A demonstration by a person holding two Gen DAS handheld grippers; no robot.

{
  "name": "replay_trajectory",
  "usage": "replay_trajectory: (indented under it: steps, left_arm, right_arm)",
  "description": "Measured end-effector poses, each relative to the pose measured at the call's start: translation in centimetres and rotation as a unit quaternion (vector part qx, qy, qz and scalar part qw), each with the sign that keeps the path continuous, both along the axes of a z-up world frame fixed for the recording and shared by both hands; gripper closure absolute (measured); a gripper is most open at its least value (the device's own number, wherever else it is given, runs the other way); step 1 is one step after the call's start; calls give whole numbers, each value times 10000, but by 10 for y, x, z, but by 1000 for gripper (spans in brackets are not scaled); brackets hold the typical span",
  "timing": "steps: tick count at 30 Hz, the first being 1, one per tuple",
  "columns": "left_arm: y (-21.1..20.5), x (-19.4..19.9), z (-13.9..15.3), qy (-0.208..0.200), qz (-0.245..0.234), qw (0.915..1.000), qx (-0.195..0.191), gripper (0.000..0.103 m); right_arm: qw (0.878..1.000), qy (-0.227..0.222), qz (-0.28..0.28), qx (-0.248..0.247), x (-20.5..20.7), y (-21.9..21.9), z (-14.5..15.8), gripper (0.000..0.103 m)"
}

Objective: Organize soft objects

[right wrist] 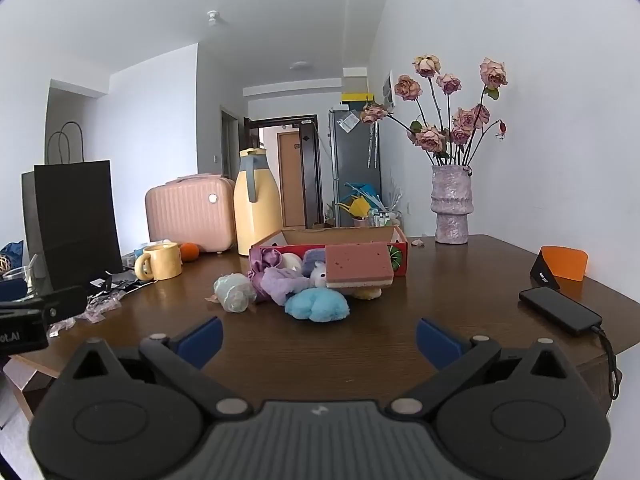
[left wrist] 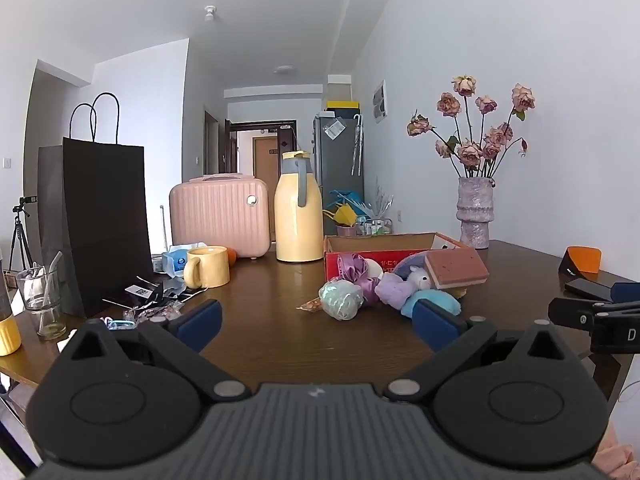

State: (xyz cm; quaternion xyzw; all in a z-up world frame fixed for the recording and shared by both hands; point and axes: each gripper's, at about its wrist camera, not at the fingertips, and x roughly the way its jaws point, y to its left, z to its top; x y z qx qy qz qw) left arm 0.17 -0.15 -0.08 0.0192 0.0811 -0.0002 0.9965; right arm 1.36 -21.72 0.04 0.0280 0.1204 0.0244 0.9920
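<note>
A heap of soft things lies on the brown table in front of a red cardboard box (right wrist: 400,254) (left wrist: 400,240). It holds a blue plush (right wrist: 318,306) (left wrist: 444,302), a pale green mesh ball (right wrist: 234,294) (left wrist: 340,298), a purple scrunchy cloth (right wrist: 280,280) (left wrist: 394,290), a small white plush toy (right wrist: 319,274) (left wrist: 420,278) and a pink sponge (right wrist: 358,266) (left wrist: 456,270) leaning on the box. My left gripper (left wrist: 318,322) is open and empty, short of the heap. My right gripper (right wrist: 320,340) is open and empty, also short of it.
On the left stand a yellow mug (left wrist: 208,266), a yellow thermos (left wrist: 298,212), a pink case (left wrist: 218,214), a black paper bag (left wrist: 100,220) and a glass (left wrist: 42,300). A vase of dried roses (right wrist: 452,204) stands at the back right. A black phone (right wrist: 560,310) and an orange-black item (right wrist: 560,266) lie right.
</note>
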Motion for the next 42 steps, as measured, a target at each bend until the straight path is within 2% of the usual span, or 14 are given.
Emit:
replay_trajectory:
  steps: [42]
  left_arm:
    - [-7, -2, -1, -40, -97, 9998, 168, 0]
  right_arm:
    - [10000, 59, -30, -43, 4, 1, -2, 0]
